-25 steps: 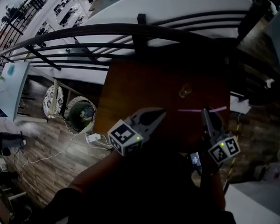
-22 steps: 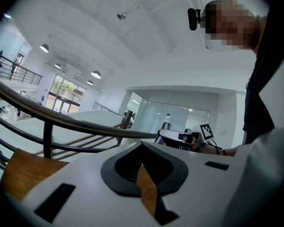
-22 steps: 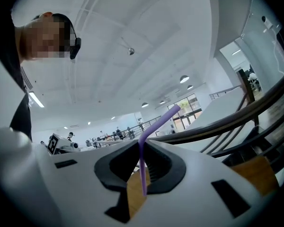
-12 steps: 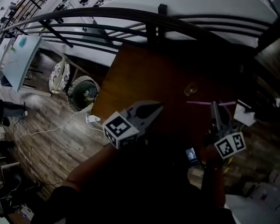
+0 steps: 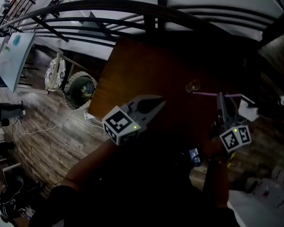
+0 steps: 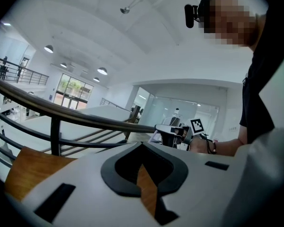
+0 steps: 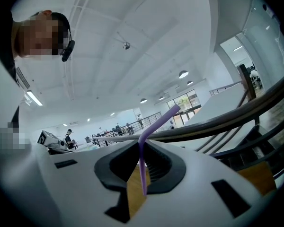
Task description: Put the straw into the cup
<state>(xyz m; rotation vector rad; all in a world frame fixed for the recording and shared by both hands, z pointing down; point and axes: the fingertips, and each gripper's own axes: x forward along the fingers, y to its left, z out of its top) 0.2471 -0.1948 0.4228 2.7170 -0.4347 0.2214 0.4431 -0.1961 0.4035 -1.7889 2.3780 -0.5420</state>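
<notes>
A small clear cup (image 5: pixel 193 85) stands upright on the brown table (image 5: pixel 146 74), right of its middle. My right gripper (image 5: pixel 221 103) is shut on a purple bendy straw (image 5: pixel 209 94), which it holds level just on the near side of the cup. The straw's left end reaches about as far as the cup. In the right gripper view the straw (image 7: pixel 142 167) rises between the shut jaws and bends off to the right at the top. My left gripper (image 5: pixel 157 103) hovers over the table's near left part, shut with nothing in it; the left gripper (image 6: pixel 142 148) shows only table between its pads.
A black metal railing (image 5: pixel 156 11) runs along the table's far edge. Two round baskets (image 5: pixel 80 91) and cables lie on the wooden floor to the left. A white object (image 5: pixel 248 110) sits just off the table's right side, close to my right gripper.
My right gripper has carried the straw away from me, closer to the cup. The left gripper has stayed about where it was. The head view has shifted a little.
</notes>
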